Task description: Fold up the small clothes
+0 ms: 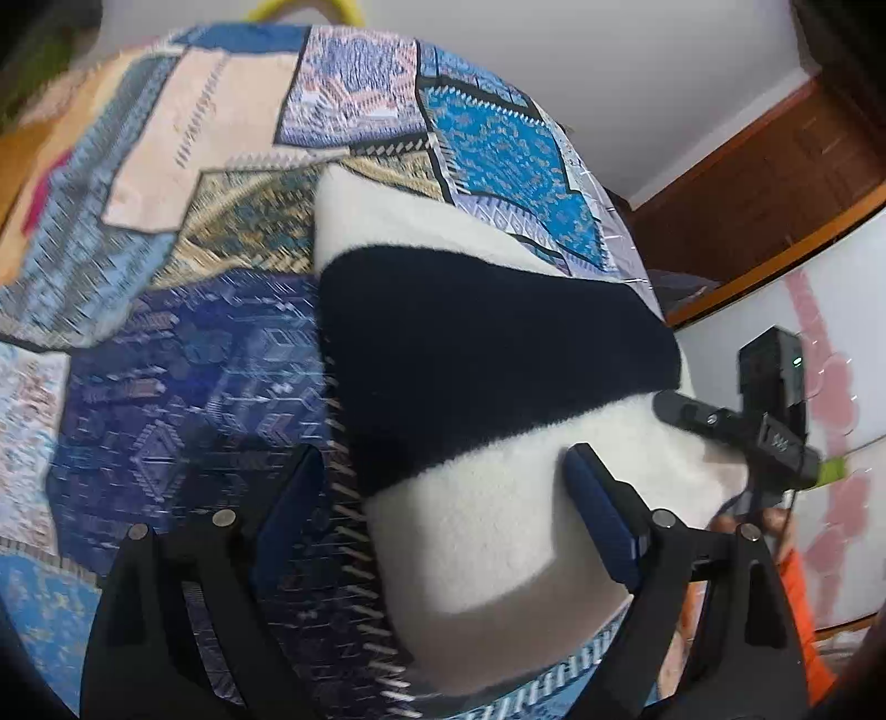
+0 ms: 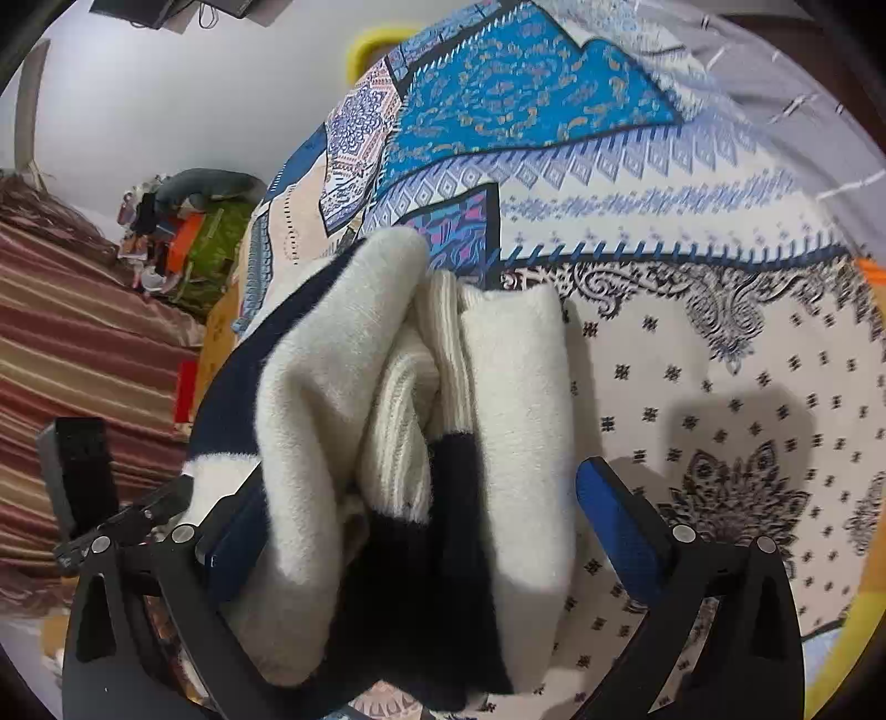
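Note:
A small white sweater with a broad navy band (image 1: 487,354) lies folded on the patterned bedspread (image 1: 210,354). My left gripper (image 1: 443,493) is open, its blue pads straddling the sweater's near left edge, the right pad (image 1: 601,515) resting on the white part. In the right wrist view the same sweater (image 2: 421,421) is a thick folded bundle with layered edges facing me. My right gripper (image 2: 410,515) is open around this bundle, left pad (image 2: 238,548) against its side, right pad (image 2: 620,531) a little apart from it. The right gripper's body also shows in the left wrist view (image 1: 769,421).
The bedspread (image 2: 692,343) covers the bed. A wooden door frame (image 1: 775,183) and white wall stand to the right. A striped cloth (image 2: 83,343), a cluttered pile (image 2: 183,238) and a yellow object (image 2: 371,50) lie beyond the bed.

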### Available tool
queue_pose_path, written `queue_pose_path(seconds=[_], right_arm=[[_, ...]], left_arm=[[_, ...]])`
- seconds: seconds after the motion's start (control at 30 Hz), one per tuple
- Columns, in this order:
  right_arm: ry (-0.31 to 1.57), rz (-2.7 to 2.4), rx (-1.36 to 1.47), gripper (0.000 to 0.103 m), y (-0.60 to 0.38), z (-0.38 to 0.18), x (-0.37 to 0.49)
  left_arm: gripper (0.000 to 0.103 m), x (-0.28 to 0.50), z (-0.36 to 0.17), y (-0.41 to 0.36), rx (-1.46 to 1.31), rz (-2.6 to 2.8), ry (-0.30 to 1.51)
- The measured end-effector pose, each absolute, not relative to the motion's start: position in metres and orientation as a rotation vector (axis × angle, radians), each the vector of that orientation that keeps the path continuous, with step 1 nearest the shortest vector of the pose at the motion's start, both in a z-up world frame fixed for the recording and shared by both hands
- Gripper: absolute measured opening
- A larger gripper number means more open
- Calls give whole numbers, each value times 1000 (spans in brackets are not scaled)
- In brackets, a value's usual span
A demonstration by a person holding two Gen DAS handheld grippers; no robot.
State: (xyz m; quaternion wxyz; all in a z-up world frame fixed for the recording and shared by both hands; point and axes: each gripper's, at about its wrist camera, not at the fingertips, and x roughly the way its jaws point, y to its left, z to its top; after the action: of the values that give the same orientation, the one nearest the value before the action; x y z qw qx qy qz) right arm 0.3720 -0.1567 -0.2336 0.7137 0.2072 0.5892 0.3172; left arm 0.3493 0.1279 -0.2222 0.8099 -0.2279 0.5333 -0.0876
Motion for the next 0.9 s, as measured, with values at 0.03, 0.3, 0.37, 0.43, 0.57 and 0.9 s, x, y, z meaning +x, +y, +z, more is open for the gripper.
queue_pose_path(seconds=[0.03,0.3,0.37,0.43,0.57,0.9], right_arm=[[1312,712,470,102,-157,-235,372],[1342,797,577,98,-158,-248,372],[1337,812,575,90,-159,-245,370],[1329,817,562,84,-159,-240,368],[1313,825,542,65,-161,-230,366],[1230,816,469,44,-157,-201,360]], left_arm=[[89,351,-224,128,-504,-196,1146],[89,362,-238,130,-623,-267,1182],[89,363,-241,132,-651,-278,1180],[89,362,-240,131,-653,-287,1172],[81,360,-234,128,-639,-305,1148],[60,349,-190,121,-590,-378,1046]])
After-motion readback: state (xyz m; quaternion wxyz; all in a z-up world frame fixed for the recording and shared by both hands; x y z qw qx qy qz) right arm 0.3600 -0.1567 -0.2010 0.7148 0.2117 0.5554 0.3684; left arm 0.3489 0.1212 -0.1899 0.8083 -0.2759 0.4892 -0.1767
